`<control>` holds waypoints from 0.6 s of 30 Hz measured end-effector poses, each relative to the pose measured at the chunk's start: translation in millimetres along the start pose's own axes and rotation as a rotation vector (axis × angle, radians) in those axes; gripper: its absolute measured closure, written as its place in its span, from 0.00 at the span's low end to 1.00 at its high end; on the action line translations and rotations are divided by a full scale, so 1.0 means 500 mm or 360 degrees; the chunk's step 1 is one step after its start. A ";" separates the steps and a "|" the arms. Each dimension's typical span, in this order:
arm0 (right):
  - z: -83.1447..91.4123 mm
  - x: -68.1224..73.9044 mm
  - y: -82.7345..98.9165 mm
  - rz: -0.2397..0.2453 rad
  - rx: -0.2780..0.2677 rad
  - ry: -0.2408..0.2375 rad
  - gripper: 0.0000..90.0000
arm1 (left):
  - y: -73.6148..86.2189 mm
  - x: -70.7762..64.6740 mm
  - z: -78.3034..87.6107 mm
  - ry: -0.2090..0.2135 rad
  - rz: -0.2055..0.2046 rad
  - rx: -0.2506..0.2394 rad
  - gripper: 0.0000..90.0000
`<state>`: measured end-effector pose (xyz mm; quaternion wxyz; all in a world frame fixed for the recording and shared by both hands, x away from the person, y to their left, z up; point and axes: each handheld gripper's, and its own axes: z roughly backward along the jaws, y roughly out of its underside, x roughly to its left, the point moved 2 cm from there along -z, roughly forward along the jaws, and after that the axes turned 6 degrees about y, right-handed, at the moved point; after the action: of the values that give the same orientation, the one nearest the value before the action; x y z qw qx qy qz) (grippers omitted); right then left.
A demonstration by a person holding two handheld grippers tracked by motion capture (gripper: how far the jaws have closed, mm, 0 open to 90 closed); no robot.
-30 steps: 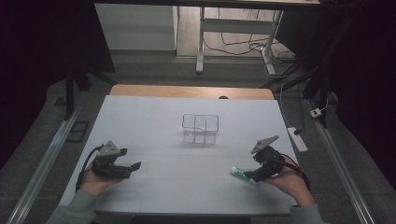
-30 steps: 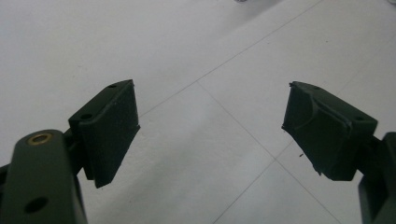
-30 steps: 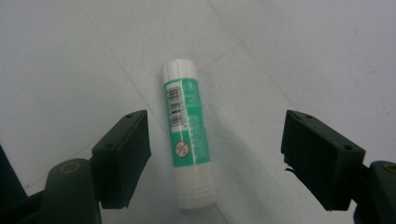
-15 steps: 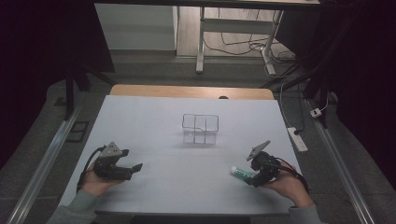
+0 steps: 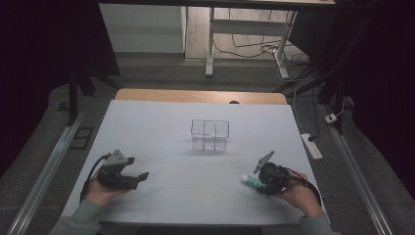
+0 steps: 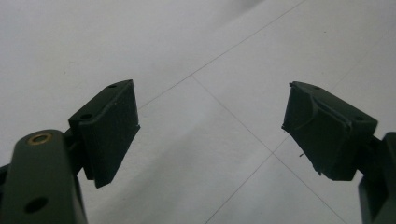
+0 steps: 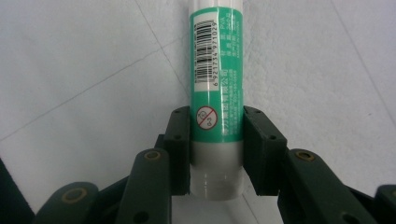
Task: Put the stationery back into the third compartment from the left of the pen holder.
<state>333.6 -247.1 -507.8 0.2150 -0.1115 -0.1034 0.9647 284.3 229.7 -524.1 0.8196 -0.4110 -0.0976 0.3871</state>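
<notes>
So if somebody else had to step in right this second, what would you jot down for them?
Right gripper: jaws have just been closing and now pinch the green-and-white glue stick, which lies on the white table near its right front.
Left gripper: open, nothing between its jaws, low over the table's left front.
Clear divided organizer: mid-table, looks empty.
Done: glue stick gripped.
Left: lift it; probably put it into the organizer.

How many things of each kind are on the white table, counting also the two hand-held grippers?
Green and white tube: 1
Clear divided container: 1
Grippers: 2, the left gripper and the right gripper
Total: 4
</notes>
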 end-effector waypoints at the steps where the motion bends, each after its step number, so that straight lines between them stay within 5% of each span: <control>1: 0.004 -0.002 -0.001 -0.0012 -0.0030 0.0017 0.72 | 0.000 0.000 0.000 0.0001 -0.0002 -0.0001 0.20; 7: 0.052 -0.017 -0.004 -0.0130 -0.0304 0.0030 0.72 | 0.000 -0.002 0.000 -0.0004 -0.0019 -0.0002 0.21; 18: 0.047 -0.023 -0.006 -0.0216 -0.0371 -0.0052 0.72 | -0.001 -0.006 -0.001 -0.0015 -0.0047 0.0001 0.21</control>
<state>338.6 -253.2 -482.8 0.2636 -0.1128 -0.2254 0.9311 282.8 227.0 -523.4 0.8249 -0.4074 -0.1074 0.3770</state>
